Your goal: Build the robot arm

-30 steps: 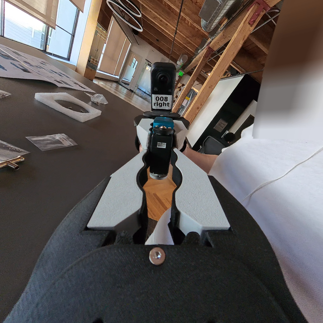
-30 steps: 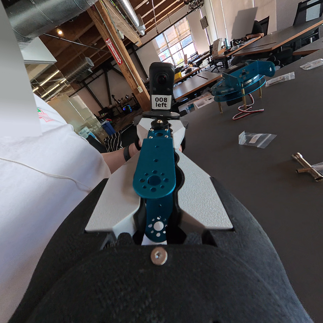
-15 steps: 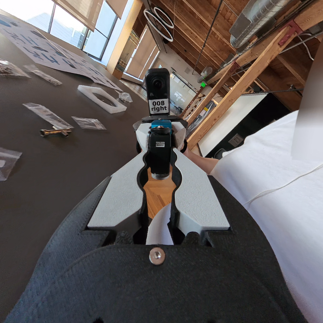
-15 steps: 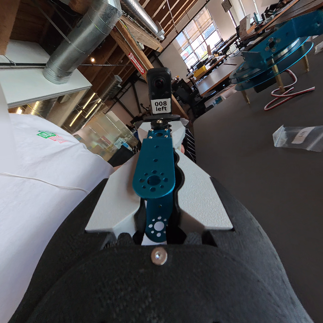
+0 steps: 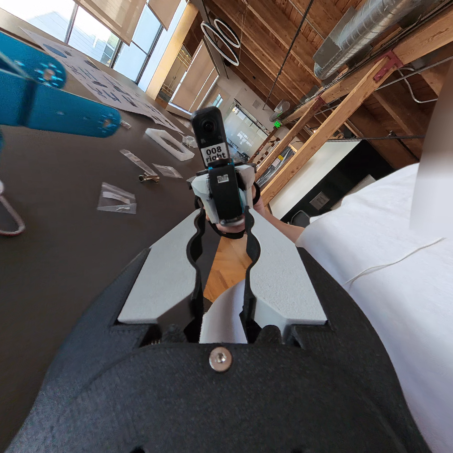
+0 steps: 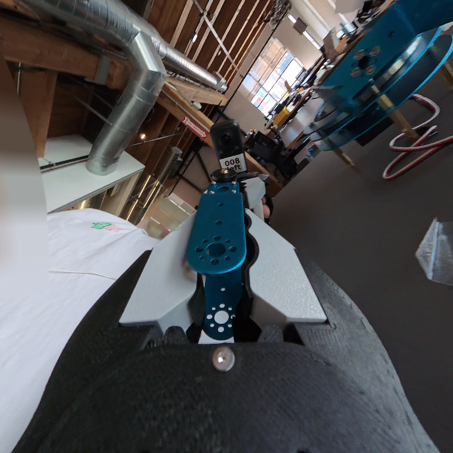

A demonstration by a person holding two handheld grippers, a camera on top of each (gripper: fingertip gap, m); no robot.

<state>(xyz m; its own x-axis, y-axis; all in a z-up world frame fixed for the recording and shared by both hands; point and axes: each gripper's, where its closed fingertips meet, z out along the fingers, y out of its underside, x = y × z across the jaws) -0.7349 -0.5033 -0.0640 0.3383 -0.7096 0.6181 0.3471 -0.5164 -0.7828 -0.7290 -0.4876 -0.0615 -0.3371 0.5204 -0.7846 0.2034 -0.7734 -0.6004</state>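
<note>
In the right wrist view my right gripper [image 6: 220,220] is shut on a blue metal bracket [image 6: 215,235] with round hole patterns, which stands up between its white fingers [image 6: 277,274]. A black servo [image 5: 226,193] sits in that bracket and shows in the left wrist view, end on, with the right gripper [image 5: 225,196] behind it. My left gripper [image 5: 224,213] is open. Its black-edged fingertips [image 5: 199,220] stand either side of the servo's lower end with a gap. The left gripper [image 6: 256,193] shows just past the bracket in the right wrist view.
A dark table [image 5: 61,245] bears a blue turntable assembly [image 6: 382,81] with a red-white cable [image 6: 416,152], clear plastic bags [image 5: 117,199], a metal cross wrench [image 5: 148,177], a white foam frame [image 5: 169,144] and printed sheets [image 5: 103,83]. A person in a white shirt [image 5: 367,245] is close by. The tips of both grippers are at nearly the same place.
My left gripper has opened and drawn back a little from the servo. Both grippers have tilted and swung, and the blue assembly has come into the left wrist view.
</note>
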